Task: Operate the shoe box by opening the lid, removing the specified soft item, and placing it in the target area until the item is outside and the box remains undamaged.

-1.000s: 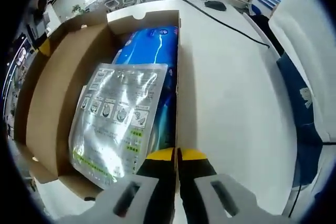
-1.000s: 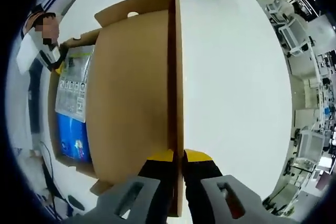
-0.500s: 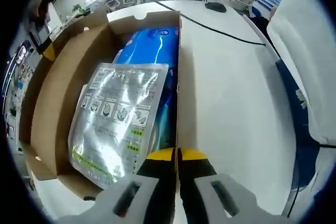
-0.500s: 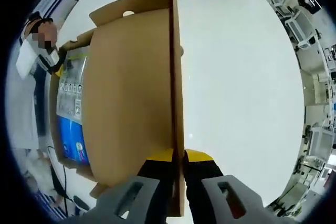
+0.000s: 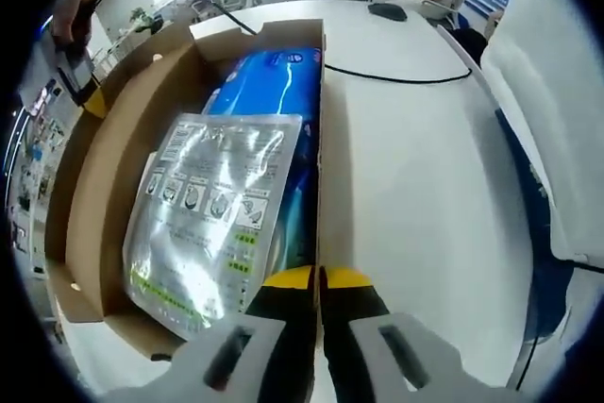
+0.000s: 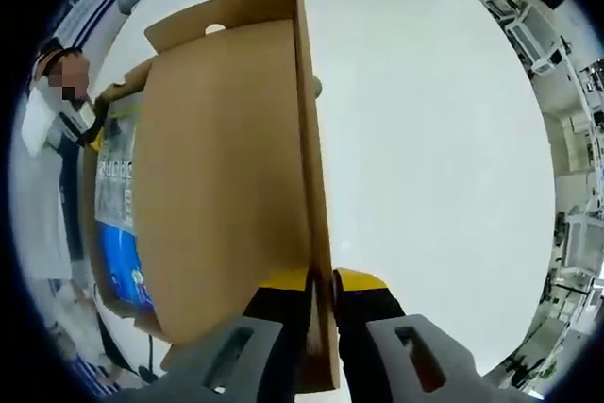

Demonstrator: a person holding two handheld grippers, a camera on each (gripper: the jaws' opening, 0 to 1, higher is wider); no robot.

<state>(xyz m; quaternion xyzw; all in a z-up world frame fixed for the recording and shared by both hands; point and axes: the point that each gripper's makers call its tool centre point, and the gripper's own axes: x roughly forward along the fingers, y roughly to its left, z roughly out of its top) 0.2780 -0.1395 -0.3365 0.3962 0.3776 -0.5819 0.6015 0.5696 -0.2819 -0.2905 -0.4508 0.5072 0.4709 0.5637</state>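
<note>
On the white table (image 5: pixel 415 195), the brown cardboard shoe box (image 5: pixel 94 195) sits open. The left gripper (image 5: pixel 317 280) pinches the box's right wall, jaws closed on it. The right gripper (image 6: pixel 321 280) clamps the brown cardboard lid (image 6: pixel 226 176) edge and has swung it further back over the last second, exposing the contents. Inside lie a silver foil pouch (image 5: pixel 212 205) atop a blue soft pack (image 5: pixel 269 82), ready for removal.

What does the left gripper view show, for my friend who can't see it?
An open cardboard shoe box on a white table holds a shiny silver pouch lying on a blue packet. The left gripper is shut on the box's near side wall. A black cable crosses the table behind.
</note>
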